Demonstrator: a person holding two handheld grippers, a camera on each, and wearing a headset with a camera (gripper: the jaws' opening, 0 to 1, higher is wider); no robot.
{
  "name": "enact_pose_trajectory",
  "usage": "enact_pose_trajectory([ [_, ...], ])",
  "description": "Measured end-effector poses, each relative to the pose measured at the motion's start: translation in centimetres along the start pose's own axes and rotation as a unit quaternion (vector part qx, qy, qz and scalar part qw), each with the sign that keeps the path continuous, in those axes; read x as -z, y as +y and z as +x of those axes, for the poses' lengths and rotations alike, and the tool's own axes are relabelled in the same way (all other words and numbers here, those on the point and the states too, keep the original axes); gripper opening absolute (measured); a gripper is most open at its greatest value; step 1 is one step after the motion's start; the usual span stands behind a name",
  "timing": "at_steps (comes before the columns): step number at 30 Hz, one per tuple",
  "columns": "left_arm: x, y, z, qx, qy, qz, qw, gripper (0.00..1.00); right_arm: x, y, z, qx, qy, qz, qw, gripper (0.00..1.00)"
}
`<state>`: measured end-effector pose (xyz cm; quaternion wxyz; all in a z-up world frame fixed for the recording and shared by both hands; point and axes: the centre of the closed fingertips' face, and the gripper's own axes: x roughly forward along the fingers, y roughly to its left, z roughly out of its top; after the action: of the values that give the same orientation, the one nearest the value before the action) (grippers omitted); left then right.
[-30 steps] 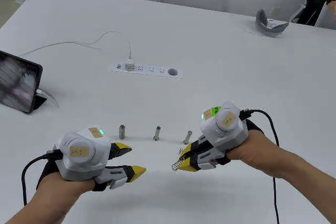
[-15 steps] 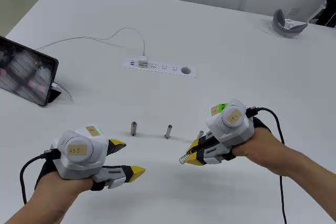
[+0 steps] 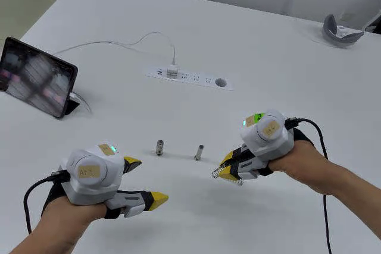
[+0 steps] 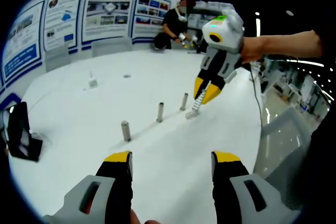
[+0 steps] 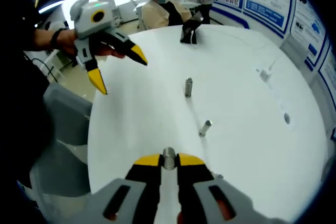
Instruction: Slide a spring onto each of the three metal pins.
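Three short metal pins stand in a row on the white table. The left pin carries a spring; the middle pin is bare. The third pin stands just beyond the tips of my right gripper. That gripper is shut on a spring, which sticks out toward the pins, its free end low beside the third pin. In the right gripper view the spring sits between the shut jaws. My left gripper hovers open in front of the left pin, holding nothing.
A white power strip with a plugged cable lies behind the pins. A tablet stands at the left edge. A grey curved object rests at the far right. Chairs line the far side.
My right gripper has carried the spring away from me, closer to the row of pins. The left gripper has stayed about where it was. The head camera has shifted.
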<state>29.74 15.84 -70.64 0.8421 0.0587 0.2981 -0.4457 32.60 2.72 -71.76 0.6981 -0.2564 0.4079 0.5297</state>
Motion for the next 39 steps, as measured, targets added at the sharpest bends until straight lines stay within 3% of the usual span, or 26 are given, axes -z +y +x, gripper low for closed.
enact_pose_trajectory([
  [21,1.2,0.3,-0.5,-0.017,0.008,-0.024,0.9995,0.74,-1.7,-4.3,0.7,0.019,0.01,-0.027,0.9994,0.13],
  [31,2.1,0.4,-0.9,-0.02,0.012,-0.036,0.9991,0.74,-2.3,-5.3,1.4,0.014,0.019,-0.039,0.999,0.13],
  [39,2.1,0.6,-1.3,-0.023,0.011,-0.041,0.9988,0.74,-2.9,-5.9,2.0,0.013,0.023,-0.048,0.9985,0.13],
])
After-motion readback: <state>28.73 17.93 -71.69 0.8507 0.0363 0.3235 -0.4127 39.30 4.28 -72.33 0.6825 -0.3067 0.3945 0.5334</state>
